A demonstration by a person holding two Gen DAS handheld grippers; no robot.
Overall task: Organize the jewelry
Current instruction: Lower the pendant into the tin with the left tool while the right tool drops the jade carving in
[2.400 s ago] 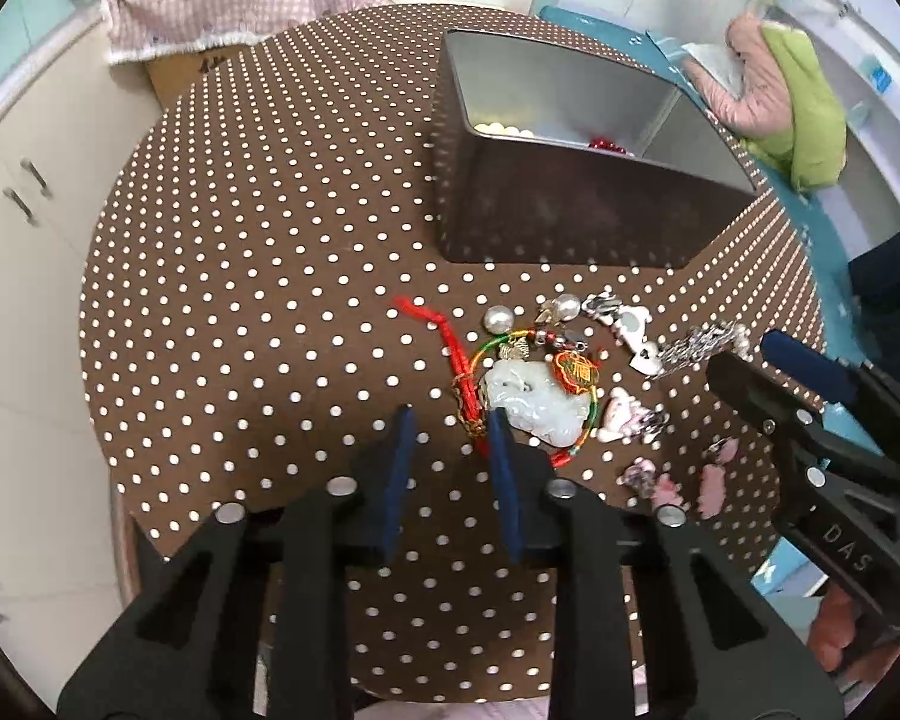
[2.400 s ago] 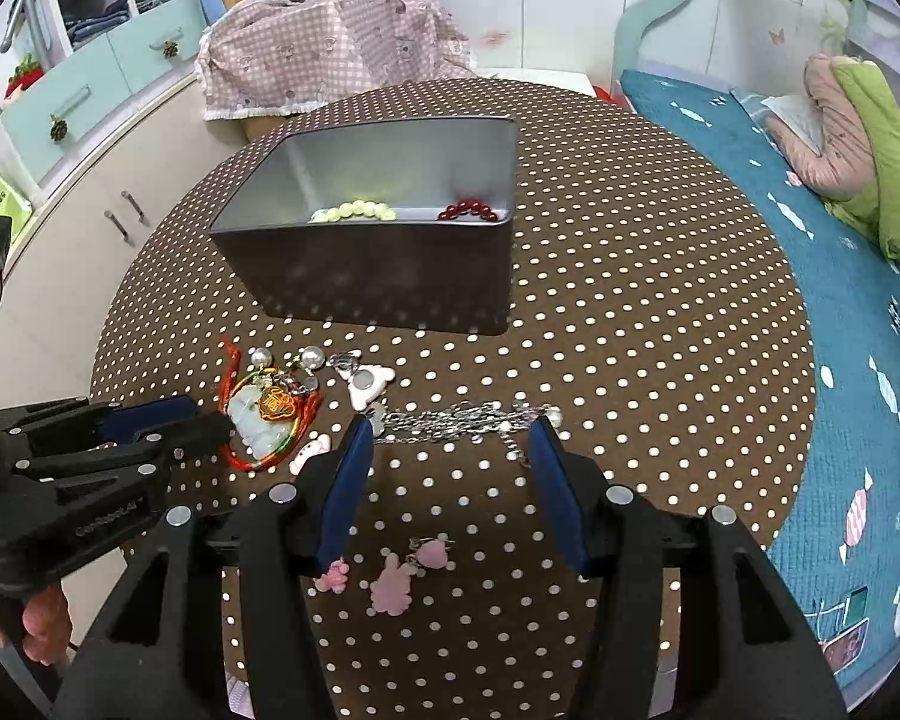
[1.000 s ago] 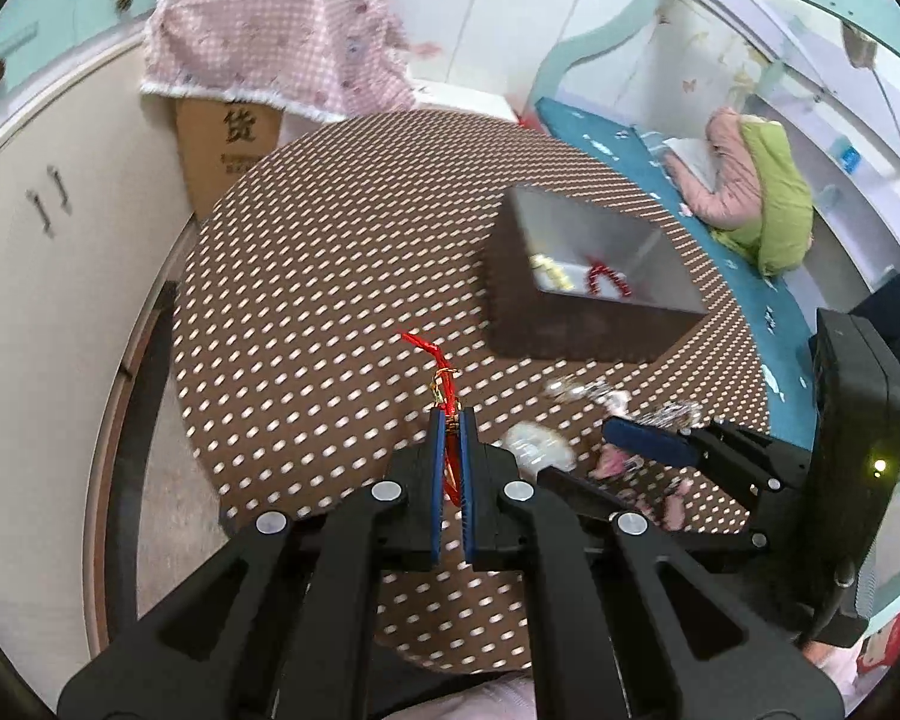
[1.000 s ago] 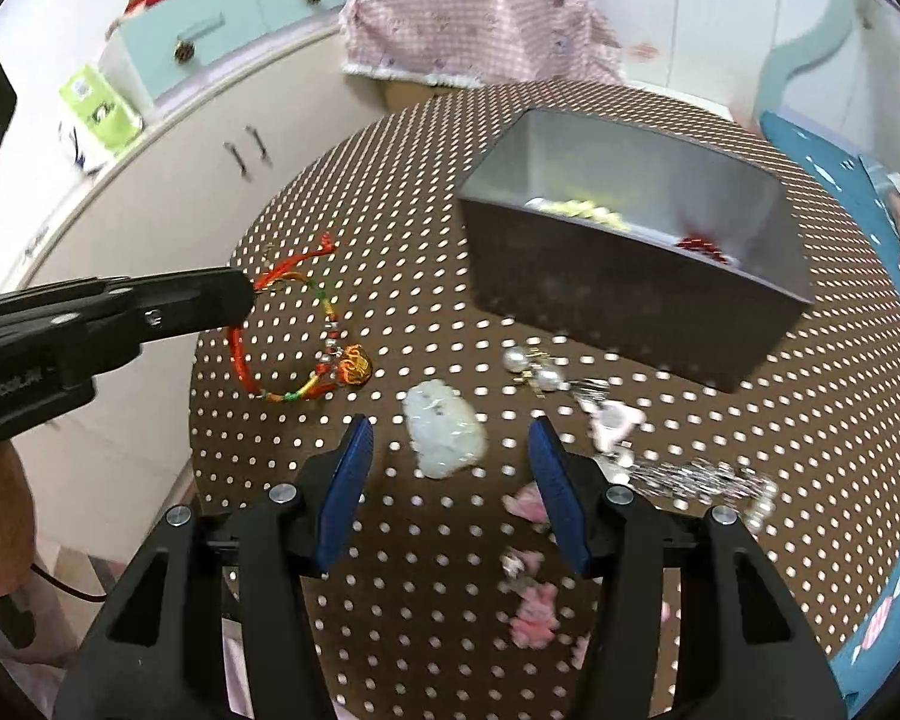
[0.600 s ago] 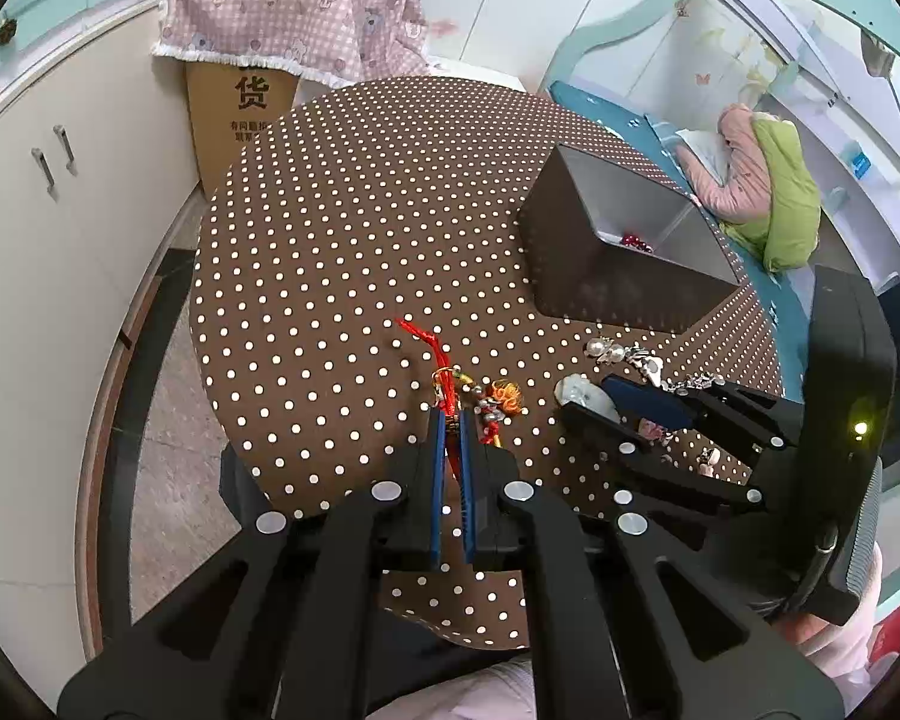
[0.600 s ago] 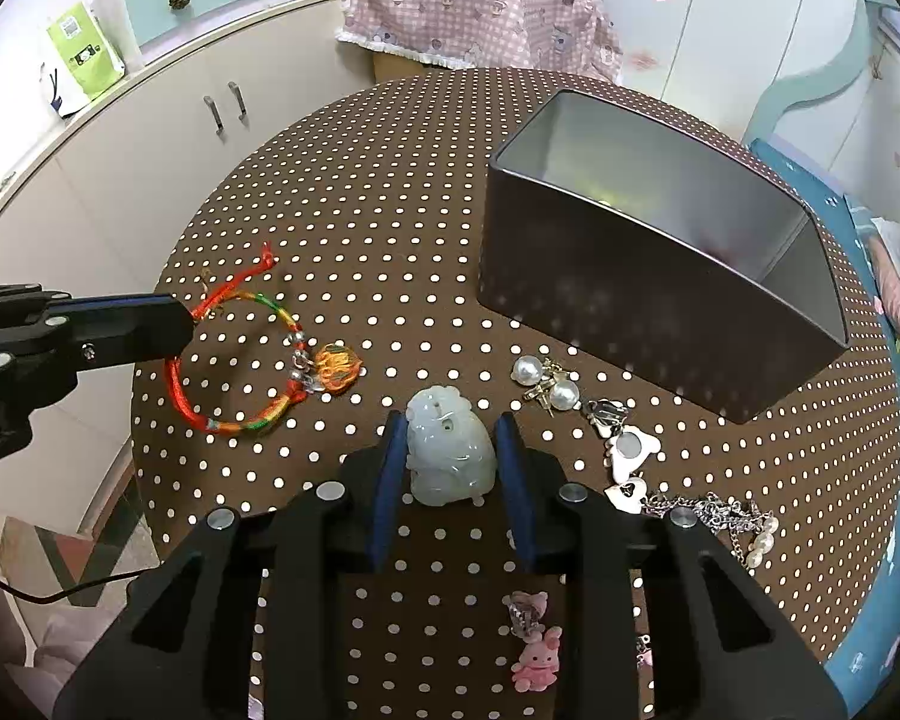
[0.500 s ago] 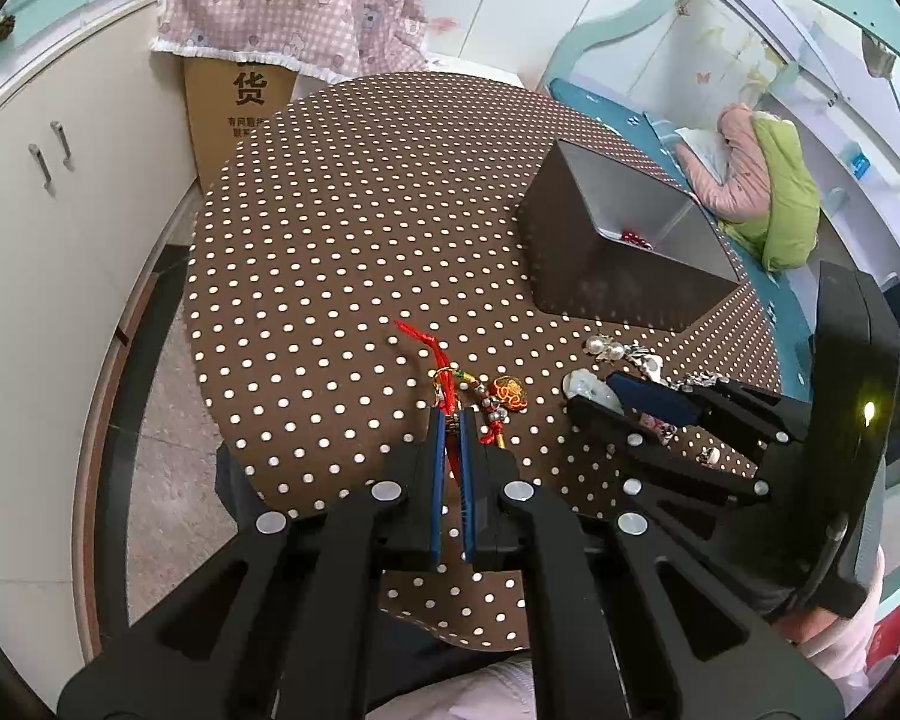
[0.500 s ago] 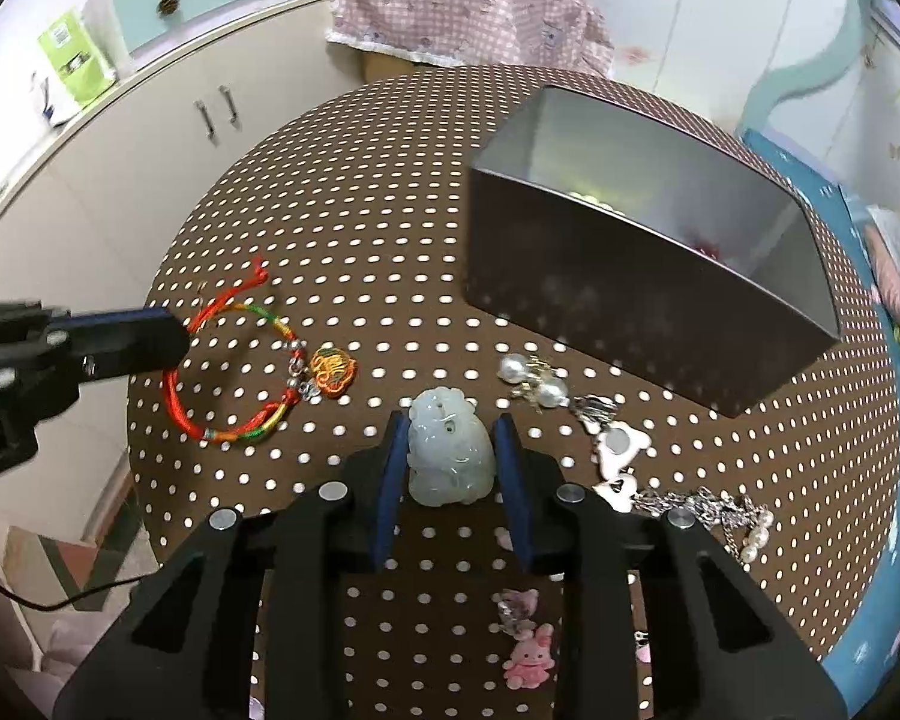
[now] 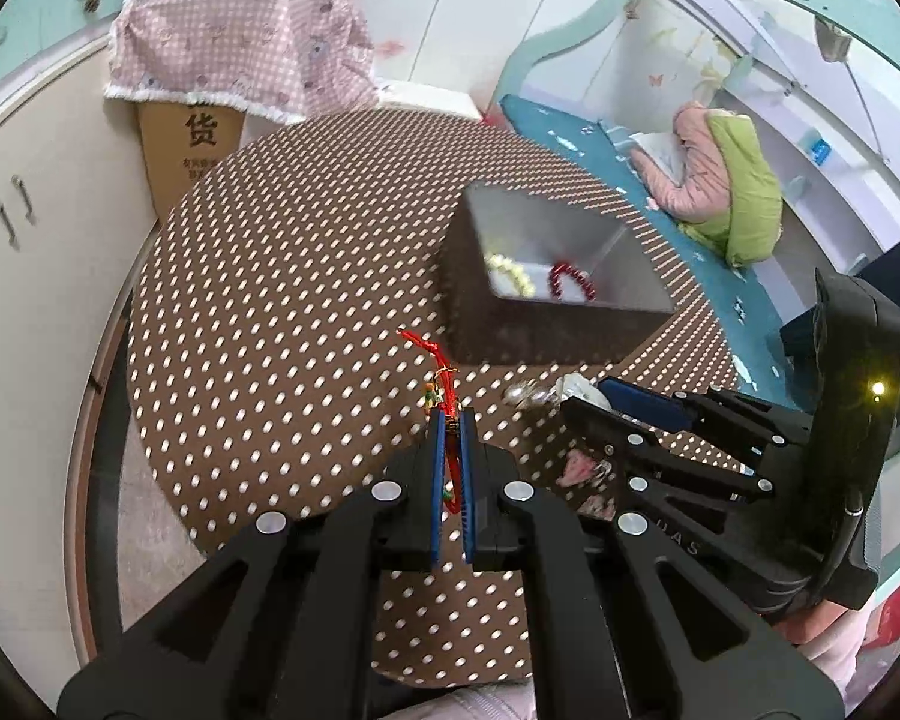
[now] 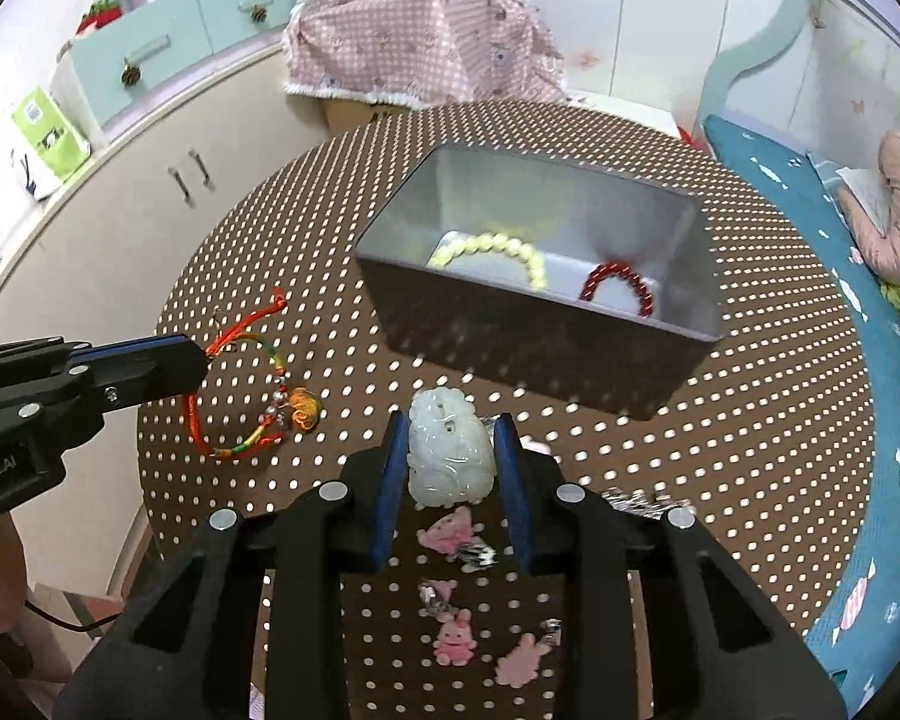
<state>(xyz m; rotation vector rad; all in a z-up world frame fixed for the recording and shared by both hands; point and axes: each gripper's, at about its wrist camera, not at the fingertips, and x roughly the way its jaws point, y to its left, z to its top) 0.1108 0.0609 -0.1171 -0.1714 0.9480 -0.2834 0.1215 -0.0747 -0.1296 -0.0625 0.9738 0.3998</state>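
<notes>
Evidently the step in hand is lifting two pieces clear of the polka-dot tablecloth (image 10: pixel 780 420) so they can go into the metal tin (image 10: pixel 678 360). At nine o'clock in the right wrist view the left gripper (image 10: pixel 201 360) is clenched on the red cord of a braided bracelet (image 10: pixel 234 450), whose loop and orange charm dangle below its tip. Toward the centre, the right gripper (image 10: pixel 450 456) is clamped on the pale jade pendant (image 10: pixel 449 450), both blue pads pressing its sides. Below it, at six o'clock, pink bunny charms (image 10: pixel 453 642) lie loose on the cloth, and a silver chain (image 10: pixel 642 501) peeks out at four o'clock. The tin stands at one o'clock, open-topped, already holding a cream bead bracelet (image 10: pixel 498 252) and a red bead bracelet (image 10: pixel 621 285). I judge the next move calls for carrying the pendant over the tin's near wall before letting go, and bringing the bracelet high enough that its hanging loop clears the rim.
</notes>
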